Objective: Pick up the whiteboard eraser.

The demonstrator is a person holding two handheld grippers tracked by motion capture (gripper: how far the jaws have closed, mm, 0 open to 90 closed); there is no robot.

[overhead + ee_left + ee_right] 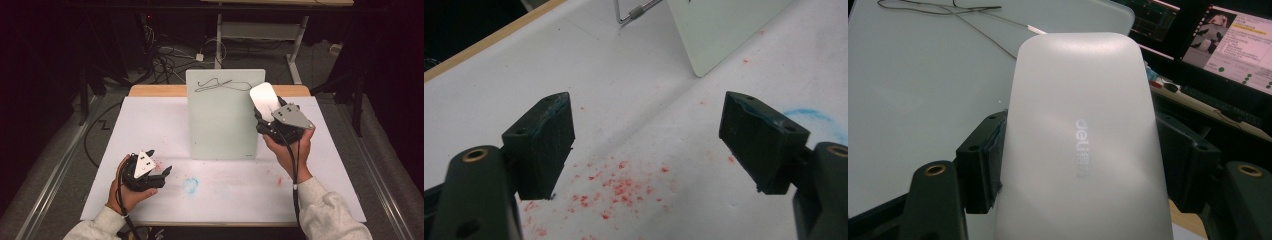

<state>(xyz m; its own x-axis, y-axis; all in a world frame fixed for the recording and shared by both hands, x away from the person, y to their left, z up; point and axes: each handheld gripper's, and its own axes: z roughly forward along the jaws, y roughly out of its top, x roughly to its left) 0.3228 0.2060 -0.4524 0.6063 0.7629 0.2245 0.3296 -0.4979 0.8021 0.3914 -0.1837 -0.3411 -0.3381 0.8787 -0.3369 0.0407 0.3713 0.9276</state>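
The whiteboard eraser (1083,150) runs off the bottom edge of the right gripper view, so its lower end is cut away, and it covers the inner faces of both jaws. In the high view its near end is hidden under the right gripper (272,117) and that gripper's grey plate.

The glass whiteboard (222,117) stands facing the camera in the high view — its back and stand are hidden; in the left gripper view, only a lower corner shows at the top edge. The printing at its lower right corner is too small to read.

The monitor (1233,47) at the upper right of the right gripper view is cropped and its text blurred.

The left gripper (649,145) is cut off along the bottom — its body is out of frame.
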